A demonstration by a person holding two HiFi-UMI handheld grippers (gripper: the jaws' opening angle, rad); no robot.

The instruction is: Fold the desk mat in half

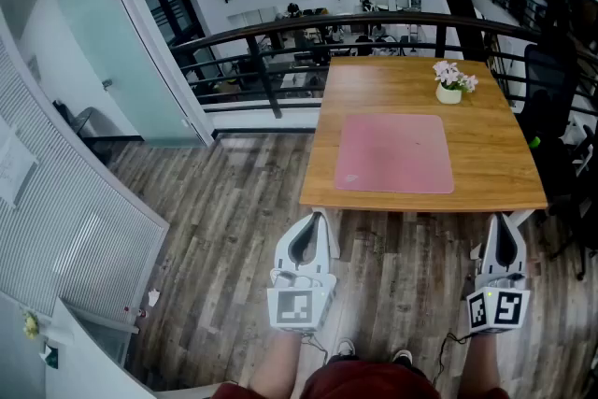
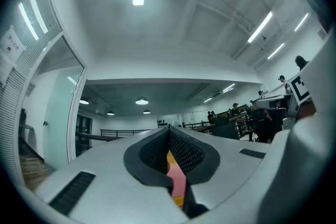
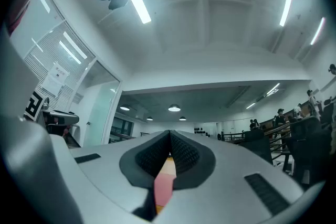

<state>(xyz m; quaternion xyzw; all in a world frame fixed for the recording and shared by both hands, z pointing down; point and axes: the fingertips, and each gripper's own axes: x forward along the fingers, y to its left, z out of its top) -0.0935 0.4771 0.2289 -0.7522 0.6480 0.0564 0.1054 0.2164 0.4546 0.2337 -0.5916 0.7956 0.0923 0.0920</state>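
I have both sets of jaws pressed together on nothing: left gripper point(image 1: 315, 218) at 7 o'clock, right gripper point(image 1: 505, 220) at 5, both just short of the table point(image 1: 495, 165) edge, over open wood floor point(image 1: 234, 201). The pink desk mat point(image 1: 394, 154) lies flat near that edge. At 1 o'clock a small pot point(image 1: 449, 94) holds pale flowers point(image 1: 454, 75).

gripper views: desk mat point(image 2: 178, 178) mostly hidden by fingers point(image 2: 190, 152) | forearms point(image 1: 280, 364): cropped below
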